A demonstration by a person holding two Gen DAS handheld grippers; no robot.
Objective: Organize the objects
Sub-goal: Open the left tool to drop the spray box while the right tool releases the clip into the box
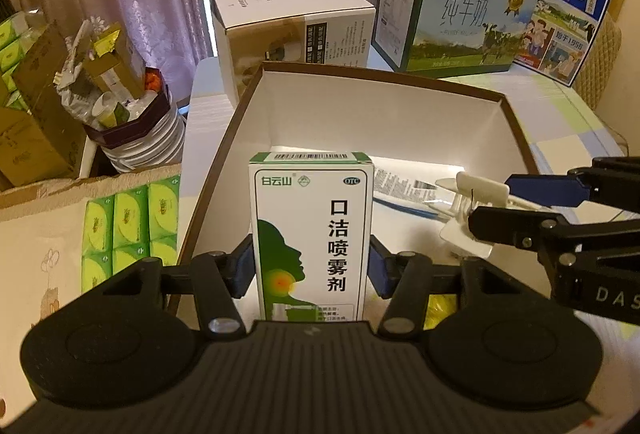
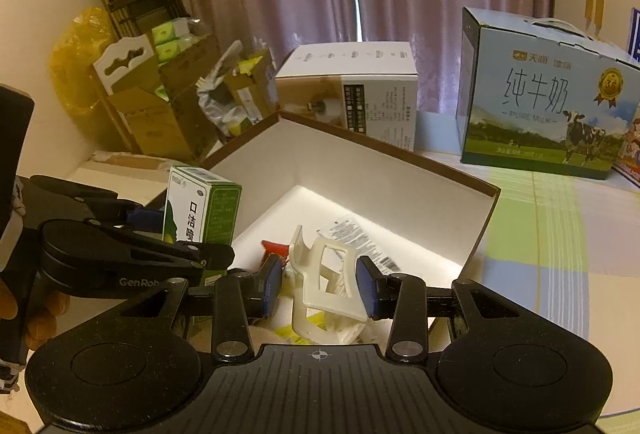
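Observation:
My left gripper point(image 1: 311, 266) is shut on a green-and-white throat spray box point(image 1: 312, 234), held upright over the near edge of an open brown box with a white inside point(image 1: 400, 102). The spray box also shows in the right wrist view point(image 2: 202, 210). My right gripper point(image 2: 318, 286) is shut on a white plastic clip point(image 2: 324, 282), held over the open box point(image 2: 400, 170). The clip also shows in the left wrist view point(image 1: 468, 206). A printed packet point(image 2: 360, 238) and a red item point(image 2: 274, 248) lie inside the box.
A white carton point(image 1: 292, 30), a green milk carton point(image 1: 452, 6) and a blue milk carton point(image 1: 560, 14) stand behind the box on a checked tablecloth point(image 2: 552, 226). Green tissue packs point(image 1: 128, 230) and a full bin point(image 1: 132, 126) are at the left.

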